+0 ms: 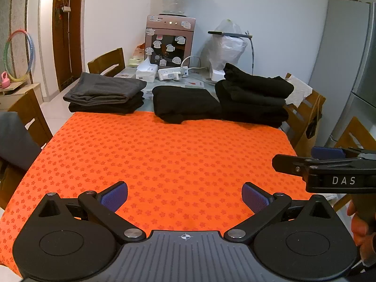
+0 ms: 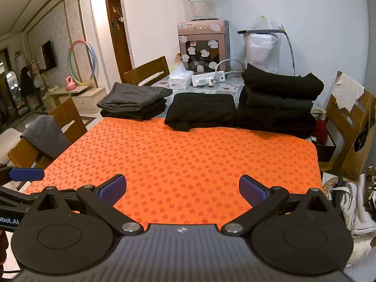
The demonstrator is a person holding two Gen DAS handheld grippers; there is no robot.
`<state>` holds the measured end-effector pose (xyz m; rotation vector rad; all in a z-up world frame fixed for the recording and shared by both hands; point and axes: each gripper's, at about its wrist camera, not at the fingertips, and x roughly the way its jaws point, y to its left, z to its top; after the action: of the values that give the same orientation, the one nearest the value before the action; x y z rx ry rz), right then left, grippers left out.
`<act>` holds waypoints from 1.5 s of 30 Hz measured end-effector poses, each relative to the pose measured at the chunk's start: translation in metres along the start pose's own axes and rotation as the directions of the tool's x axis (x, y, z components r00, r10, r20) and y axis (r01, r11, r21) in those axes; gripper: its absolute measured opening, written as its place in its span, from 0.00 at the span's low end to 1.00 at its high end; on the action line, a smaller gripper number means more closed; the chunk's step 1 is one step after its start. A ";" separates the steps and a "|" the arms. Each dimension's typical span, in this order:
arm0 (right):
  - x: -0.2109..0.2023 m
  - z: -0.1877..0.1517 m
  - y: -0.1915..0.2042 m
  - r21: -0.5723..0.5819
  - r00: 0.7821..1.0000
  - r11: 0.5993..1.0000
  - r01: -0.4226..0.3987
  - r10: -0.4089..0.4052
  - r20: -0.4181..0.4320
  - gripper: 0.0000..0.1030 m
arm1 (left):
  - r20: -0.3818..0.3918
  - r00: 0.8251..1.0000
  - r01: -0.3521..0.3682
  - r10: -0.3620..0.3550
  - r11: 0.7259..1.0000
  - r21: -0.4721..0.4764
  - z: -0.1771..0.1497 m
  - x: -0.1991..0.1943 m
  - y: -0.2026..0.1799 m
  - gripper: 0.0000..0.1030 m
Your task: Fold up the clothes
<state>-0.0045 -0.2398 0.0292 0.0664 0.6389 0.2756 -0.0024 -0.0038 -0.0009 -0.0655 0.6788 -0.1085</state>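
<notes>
Surface: orange flower-print cloth point(image 1: 164, 155) covers the near part; bare of clothes in the middle; all places below are told from this cloth
Left of the cloth: wooden chair point(image 2: 58, 127) with a grey garment point(image 2: 45, 136) draped over its back
Far left edge: grey-topped folded pile point(image 1: 105, 94), a grey piece lying on black ones; it overlaps the cloth's far edge
Far middle edge: single black folded bundle point(image 1: 185, 103), just beside the grey-topped pile and touching the tall stack
Far right edge: tall black stack point(image 1: 253, 98), several folded pieces high
Beyond the cloth: tissue box point(image 1: 146, 71); white power strip point(image 1: 172, 73); water dispenser point(image 1: 169, 40) against the wall
Left claw point(image 1: 184, 197): spread wide over the cloth's near edge; nothing between its blue pads
Right claw point(image 2: 182, 190): likewise wide; holding nothing; over the near edge, right of the left claw
Right of the cloth: light clothes point(image 2: 357, 211) heaped low
</notes>
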 end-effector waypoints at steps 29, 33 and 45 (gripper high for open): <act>0.001 -0.002 -0.001 0.008 1.000 1.000 0.006 -0.006 -0.004 1.00 | -0.009 1.000 0.003 -0.003 1.000 -0.003 0.001 0.003 0.001 1.00; 0.002 -0.001 -0.002 0.007 1.000 1.000 0.005 -0.005 -0.006 1.00 | -0.009 1.000 0.002 -0.002 1.000 -0.006 0.001 0.004 0.001 1.00; 0.011 0.000 -0.006 0.006 1.000 1.000 -0.007 0.008 -0.029 1.00 | -0.025 1.000 -0.007 0.006 1.000 -0.020 0.002 0.010 0.003 1.00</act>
<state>0.0053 -0.2431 0.0225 0.0707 0.6680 0.2823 0.0063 -0.0024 -0.0061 -0.0818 0.7054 -0.0964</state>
